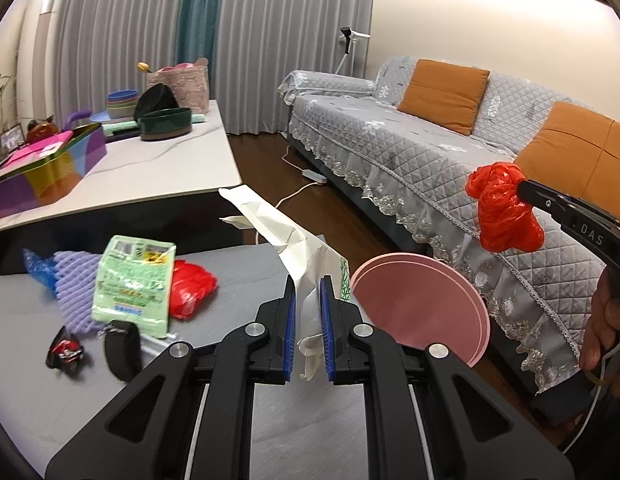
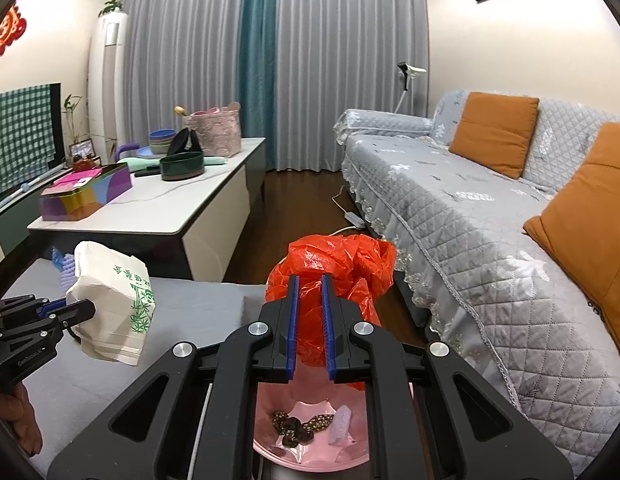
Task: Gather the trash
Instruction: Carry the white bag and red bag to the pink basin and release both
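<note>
My left gripper is shut on a crumpled white paper bag with green bamboo print, held above the grey table. In the right wrist view the same bag hangs from the left gripper. My right gripper is shut on a red plastic bag, directly above the pink bin, which holds some scraps. From the left wrist view the red bag hangs beyond the pink bin. A green packet, red plastic, purple foam net and small wrapper lie on the table.
A black object and blue plastic also lie on the grey table. Behind it stands a white coffee table with a colourful tin and bowls. A grey-covered sofa runs along the right; a power strip lies on the floor.
</note>
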`<act>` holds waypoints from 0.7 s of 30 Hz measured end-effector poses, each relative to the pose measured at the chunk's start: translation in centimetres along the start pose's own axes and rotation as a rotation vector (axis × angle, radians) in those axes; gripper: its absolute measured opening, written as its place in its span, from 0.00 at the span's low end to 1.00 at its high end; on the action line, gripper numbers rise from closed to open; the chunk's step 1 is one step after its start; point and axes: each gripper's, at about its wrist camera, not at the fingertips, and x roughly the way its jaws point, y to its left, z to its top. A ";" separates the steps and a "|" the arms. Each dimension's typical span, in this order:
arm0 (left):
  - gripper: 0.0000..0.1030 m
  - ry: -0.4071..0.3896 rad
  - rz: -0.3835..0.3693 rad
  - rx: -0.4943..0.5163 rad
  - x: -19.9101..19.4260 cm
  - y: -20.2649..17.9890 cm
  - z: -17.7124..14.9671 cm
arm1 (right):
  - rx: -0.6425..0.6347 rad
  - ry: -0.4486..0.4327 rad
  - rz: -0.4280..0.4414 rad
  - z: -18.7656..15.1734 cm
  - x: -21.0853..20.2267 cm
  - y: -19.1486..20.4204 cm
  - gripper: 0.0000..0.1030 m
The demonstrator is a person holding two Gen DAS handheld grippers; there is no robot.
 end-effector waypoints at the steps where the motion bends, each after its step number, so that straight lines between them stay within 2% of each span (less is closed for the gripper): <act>1: 0.11 0.002 -0.006 0.001 0.3 -0.2 0.2 | 0.005 0.002 -0.004 0.0 0.1 -0.3 0.11; 9: 0.11 0.002 -0.045 0.033 2.6 -2.7 1.7 | 0.045 0.030 -0.025 -0.2 1.2 -2.9 0.11; 21: 0.11 0.040 -0.117 0.082 7.3 -6.6 2.7 | 0.058 0.069 -0.015 -0.9 2.6 -4.0 0.11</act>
